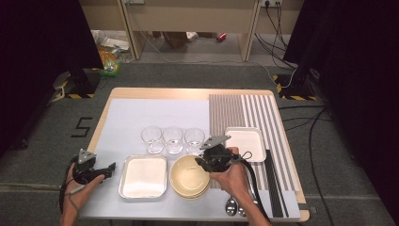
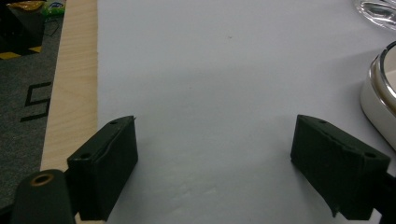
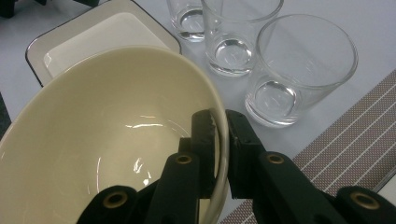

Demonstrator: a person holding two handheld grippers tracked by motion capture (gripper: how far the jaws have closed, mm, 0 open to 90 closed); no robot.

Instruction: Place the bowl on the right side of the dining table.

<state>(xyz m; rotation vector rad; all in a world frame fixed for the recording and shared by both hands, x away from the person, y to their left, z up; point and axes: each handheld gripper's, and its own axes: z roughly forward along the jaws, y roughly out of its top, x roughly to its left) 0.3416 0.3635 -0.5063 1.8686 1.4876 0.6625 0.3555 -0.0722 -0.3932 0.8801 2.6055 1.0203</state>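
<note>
A cream bowl (image 1: 187,175) (image 3: 107,140) sits on top of a stack of like bowls near the table's front, right of a square white dish (image 1: 143,175) with a silver rim. My right gripper (image 1: 203,162) (image 3: 220,128) is shut on the top bowl's rim, one jaw inside the bowl and one outside. Three clear glasses (image 1: 172,139) (image 3: 299,65) stand in a row just behind the bowl. At the front left, my left gripper (image 1: 111,168) (image 2: 215,163) hovers open over the bare white mat, nothing between its jaws; the dish's edge (image 2: 380,93) lies to its right.
A second white square dish (image 1: 245,143) rests on the striped placemat (image 1: 249,113) at the right. Spoons (image 1: 231,205) and black chopsticks (image 1: 275,188) lie near the front right edge. The wooden table edge (image 2: 74,84) runs along the left of the white mat.
</note>
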